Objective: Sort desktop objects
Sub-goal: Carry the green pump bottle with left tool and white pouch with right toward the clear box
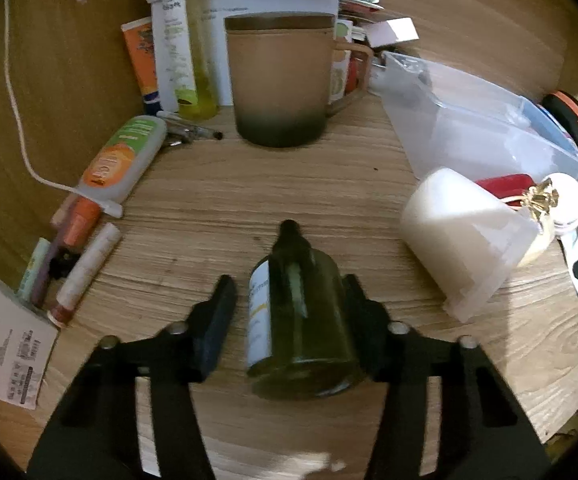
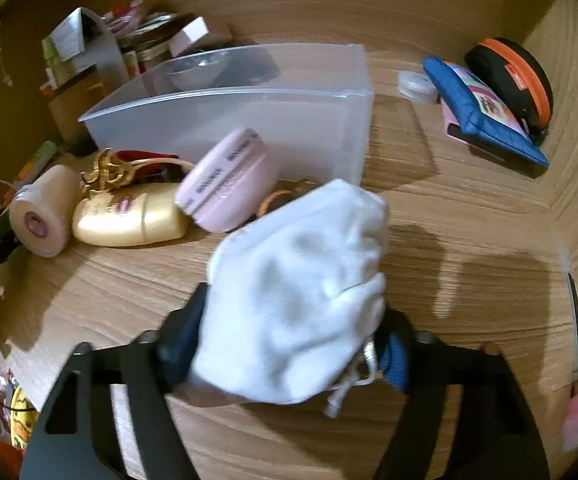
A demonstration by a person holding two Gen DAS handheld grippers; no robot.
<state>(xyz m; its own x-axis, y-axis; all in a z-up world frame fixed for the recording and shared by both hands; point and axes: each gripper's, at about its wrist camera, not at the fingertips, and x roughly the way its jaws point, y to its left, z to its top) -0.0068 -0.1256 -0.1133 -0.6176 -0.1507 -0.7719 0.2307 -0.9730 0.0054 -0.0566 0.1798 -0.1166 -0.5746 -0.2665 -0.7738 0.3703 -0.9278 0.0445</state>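
**On a cluttered wooden desk, both claws busy**

Across both views runs a pale wood-grain desk (image 1: 225, 200), walled at the left and far edge by brown wooden panels.

At the bottom centre of the left wrist view, the left claw (image 1: 289, 312) has its jaws apart around a dark green bottle (image 1: 301, 320), which lies on the desk with its black cap pointing away; the right finger touches it, the left finger stands just clear. Beyond it, upper centre, stands a brown mug (image 1: 281, 80). To the right lies a clear plastic bin (image 1: 469, 120), and a white cup (image 1: 461, 236) is tipped on its side.

At the bottom centre of the right wrist view, the right claw (image 2: 293, 336) is clamped on a white cloth pouch (image 2: 301, 292). A pink round case (image 2: 229, 180) leans against the bin (image 2: 249, 120), upper centre
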